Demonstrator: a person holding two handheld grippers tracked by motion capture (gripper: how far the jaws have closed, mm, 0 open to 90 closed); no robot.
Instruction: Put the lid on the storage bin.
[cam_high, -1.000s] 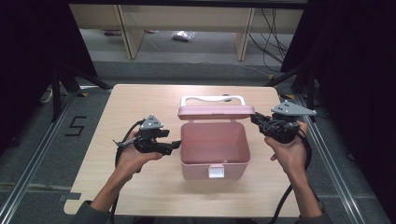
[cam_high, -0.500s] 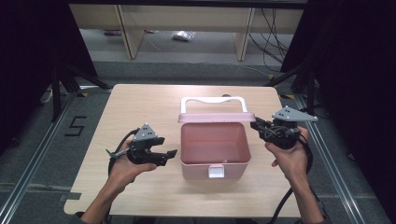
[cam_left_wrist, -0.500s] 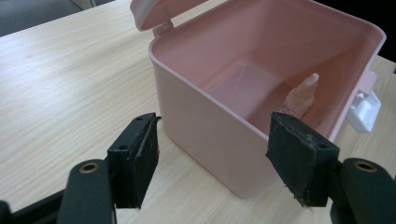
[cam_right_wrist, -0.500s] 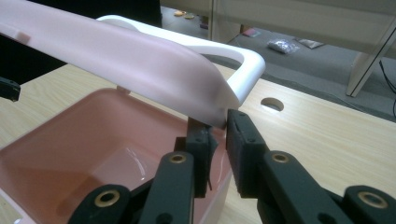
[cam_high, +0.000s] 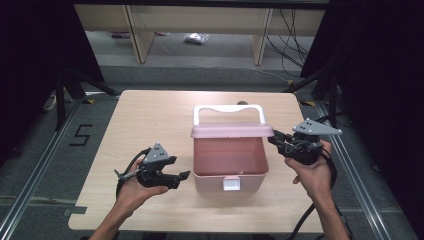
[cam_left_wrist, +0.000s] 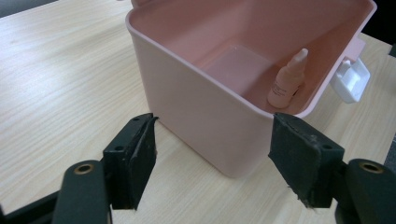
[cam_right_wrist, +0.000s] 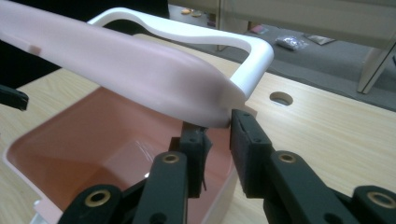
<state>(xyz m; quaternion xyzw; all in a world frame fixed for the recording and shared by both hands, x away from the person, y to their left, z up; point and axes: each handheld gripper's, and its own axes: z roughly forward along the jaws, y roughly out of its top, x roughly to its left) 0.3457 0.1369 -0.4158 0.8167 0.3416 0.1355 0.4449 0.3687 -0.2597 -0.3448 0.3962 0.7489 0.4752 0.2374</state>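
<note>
My left gripper (cam_high: 181, 176) has its jaws spread wide with nothing between the pads; they have just been opening further. In the left gripper view the near corner of the pink box (cam_left_wrist: 210, 116) stands just ahead of the gap, and neither pad touches it. From above, this gripper sits just beside the box's left wall, low near the front corner, resting in my left hand (cam_high: 134, 189).

My right gripper (cam_high: 274, 138) is at the box's right rear corner. Its jaws stand a little apart and have just been easing open. In the right gripper view the end of the raised lid (cam_right_wrist: 140, 70) sits right at the pad tips, above the narrow gap. I cannot tell whether the pads press on the lid or on the box's wall. My right hand (cam_high: 312, 172) holds the gripper just off the box's right side.

The pink box stands open near the middle of the wooden table (cam_high: 150, 120). Its lid is tipped up at the back, and the white handle (cam_high: 228, 109) rises behind it. A white latch (cam_high: 231, 184) hangs on the box's front wall. Inside the box, a small bottle (cam_left_wrist: 288, 81) stands upright against the front wall, close to the latch.
</note>
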